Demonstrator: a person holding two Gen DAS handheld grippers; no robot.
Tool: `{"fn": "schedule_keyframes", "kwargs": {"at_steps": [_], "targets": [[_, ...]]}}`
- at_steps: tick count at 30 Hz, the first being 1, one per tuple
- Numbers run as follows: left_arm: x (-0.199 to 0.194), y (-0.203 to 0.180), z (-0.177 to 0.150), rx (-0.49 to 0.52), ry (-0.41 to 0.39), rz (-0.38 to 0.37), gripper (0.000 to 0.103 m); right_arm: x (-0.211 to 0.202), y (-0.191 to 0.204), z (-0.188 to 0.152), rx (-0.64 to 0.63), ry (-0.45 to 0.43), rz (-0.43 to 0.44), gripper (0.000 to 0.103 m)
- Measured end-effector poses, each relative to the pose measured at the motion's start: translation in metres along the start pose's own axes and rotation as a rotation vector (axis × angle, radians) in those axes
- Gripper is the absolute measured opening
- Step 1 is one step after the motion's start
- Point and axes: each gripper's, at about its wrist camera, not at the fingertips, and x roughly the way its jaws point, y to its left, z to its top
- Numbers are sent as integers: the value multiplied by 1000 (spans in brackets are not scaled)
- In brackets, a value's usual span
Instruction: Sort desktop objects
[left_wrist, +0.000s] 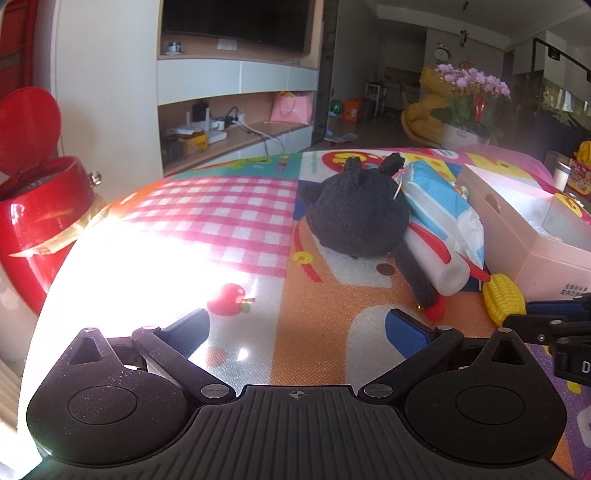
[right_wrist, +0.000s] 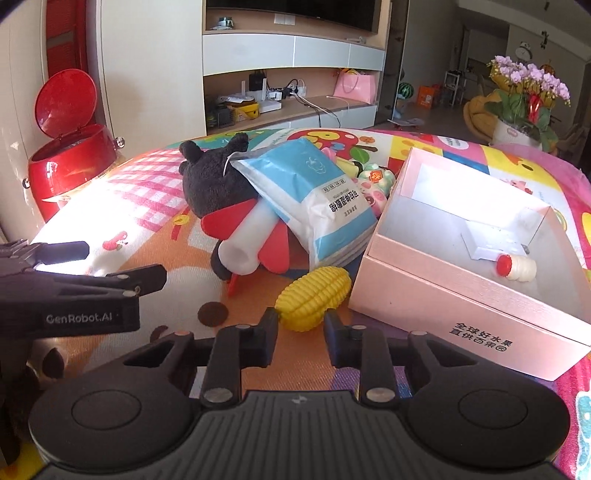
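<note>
One toy corn cob (right_wrist: 314, 297), yellow ribbed plastic, lies on the patterned mat (right_wrist: 155, 221) just in front of the pink cardboard box (right_wrist: 461, 314). Long axis runs diagonally, near end down-left, far end up-right toward the box corner. Right gripper (right_wrist: 301, 325) has its fingers clamped on the cob's near end. Left gripper (left_wrist: 297, 328) is spread wide with nothing between the blue pads (left_wrist: 406, 328). One black plush toy (right_wrist: 218, 181), fuzzy, two ears up. One blue-white tissue pack (right_wrist: 314, 199) leans on it. One white cylinder (right_wrist: 245, 243) with red fins lies across. One small red-capped bottle (right_wrist: 515, 266) lies inside the box. One glossy red bin (right_wrist: 70, 166), lid up, beside the table.
</note>
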Motion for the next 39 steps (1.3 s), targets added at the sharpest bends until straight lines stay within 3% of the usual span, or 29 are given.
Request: {"fn": "schedule_keyframes", "kwargs": {"at_steps": [3, 8, 9, 10, 12, 13, 17, 18, 19, 21, 29, 30, 33, 34, 36, 39], "targets": [[0, 0, 0, -2, 1, -2, 103, -17, -9, -11, -7, -1, 14, 15], [1, -9, 0, 39, 7, 30, 103, -37, -27, -27, 10, -30, -32, 16], [1, -11, 0, 52, 4, 41, 103, -40, -28, -27, 18, -44, -20, 26], [1, -13, 0, 60, 1, 50, 103, -41, -29, -25, 35, -57, -5, 44], [1, -13, -1, 57, 0, 55, 103, -40, -25, -19, 54, -94, -1, 67], [2, -11, 0, 49, 2, 53, 103, -36, -20, -15, 41, -113, -13, 69], [3, -6, 0, 19, 8, 46, 103, -3, -13, -1, 35, -76, -66, 69], [3, -5, 0, 16, 8, 44, 103, 6, -13, -1, 38, -59, -81, 63], [3, -4, 0, 13, 9, 43, 103, 12, -14, -3, 39, -48, -87, 43], [4, -4, 0, 12, 15, 41, 103, 13, -19, -8, 59, -31, -62, 34], [-2, -8, -1, 38, -15, 25, 103, -34, -51, -45, 47, -59, -92, 33], [-6, -11, -1, 45, -36, 1, 103, -39, -55, -51, 50, -70, -100, 38], [-15, -23, 2, 39, -68, -107, 103, -50, -64, -66, 74, -111, -118, 78], [-17, -31, 4, 51, -72, -128, 103, -51, -66, -70, 88, -122, -118, 83], [-16, -51, 11, 108, -84, -137, 103, -51, -68, -72, 105, -119, -109, 84], [-9, -79, 20, 190, -113, -102, 100, -49, -69, -70, 115, -121, -117, 93]]}}
